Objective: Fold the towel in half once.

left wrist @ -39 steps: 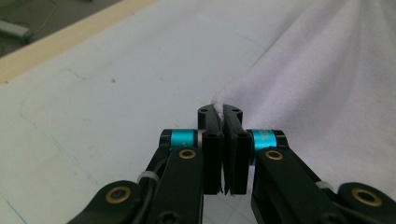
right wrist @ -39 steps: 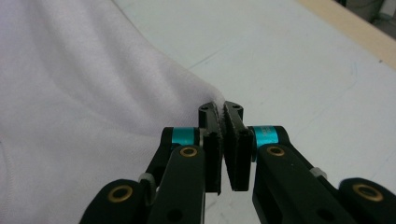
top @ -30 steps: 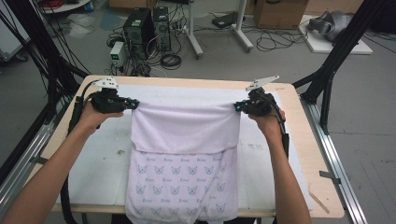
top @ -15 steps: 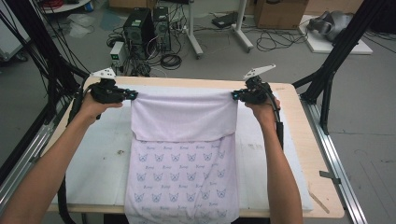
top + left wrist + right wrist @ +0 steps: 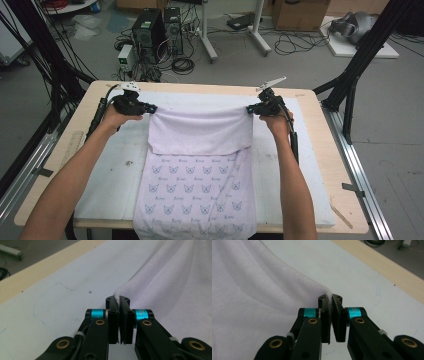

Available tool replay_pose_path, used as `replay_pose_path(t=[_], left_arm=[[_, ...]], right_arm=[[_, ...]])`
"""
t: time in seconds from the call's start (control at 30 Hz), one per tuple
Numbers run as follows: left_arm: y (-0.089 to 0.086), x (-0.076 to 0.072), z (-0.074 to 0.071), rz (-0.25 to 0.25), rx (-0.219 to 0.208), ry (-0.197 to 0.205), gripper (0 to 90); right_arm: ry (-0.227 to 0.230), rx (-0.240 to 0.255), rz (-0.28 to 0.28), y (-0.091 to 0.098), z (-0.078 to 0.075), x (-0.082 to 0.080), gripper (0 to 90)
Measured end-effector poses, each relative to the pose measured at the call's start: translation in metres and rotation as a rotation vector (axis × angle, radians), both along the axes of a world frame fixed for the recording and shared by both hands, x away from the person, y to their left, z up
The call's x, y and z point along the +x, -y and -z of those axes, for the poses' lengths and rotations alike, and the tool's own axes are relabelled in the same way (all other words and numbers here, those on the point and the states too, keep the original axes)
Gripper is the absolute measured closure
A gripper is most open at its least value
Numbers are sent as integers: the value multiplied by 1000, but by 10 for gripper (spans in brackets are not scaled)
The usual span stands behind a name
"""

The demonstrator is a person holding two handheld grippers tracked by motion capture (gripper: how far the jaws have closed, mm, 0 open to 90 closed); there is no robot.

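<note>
Left claw (image 5: 149,107) clamped on far-left corner of lilac cloth (image 5: 200,165), held at left of bench (image 5: 310,165). Cloth folded over: plain underside spread at far middle, fox-printed face laid nearer, near end draped over near bench edge. Right claw (image 5: 250,109) clamped on far-right corner, fold stretched between claws.

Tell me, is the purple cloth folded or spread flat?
Folded. The cloth has its plain top part doubled back over the patterned part, with each far corner pinched by the left gripper and right gripper.
</note>
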State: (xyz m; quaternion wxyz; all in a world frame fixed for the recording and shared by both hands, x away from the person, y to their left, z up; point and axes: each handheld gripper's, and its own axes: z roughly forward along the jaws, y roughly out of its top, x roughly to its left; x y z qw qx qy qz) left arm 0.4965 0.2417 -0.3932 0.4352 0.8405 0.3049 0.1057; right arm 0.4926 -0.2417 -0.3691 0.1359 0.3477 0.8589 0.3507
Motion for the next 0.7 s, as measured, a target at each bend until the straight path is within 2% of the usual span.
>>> replay_pose_path(t=[0.07,0.4,0.5,0.6,0.67,0.7], left_arm=[[1,2,6,-6,-5,-12,863],[5,8,23,-23,31,-55,845],[6,9,27,-24,35,-73,779],[6,9,28,-22,32,-72,715],[5,9,28,-28,22,-53,657],[4,8,27,-22,2,-35,654]], right_arm=[[-14,-4,6,-1,6,2,862],[-72,-19,22,-3,23,11,852],[-93,-23,30,-4,28,12,840],[-89,-24,33,-3,29,13,815],[-87,-13,39,-2,28,12,777],[-88,-10,44,-2,27,12,761]])
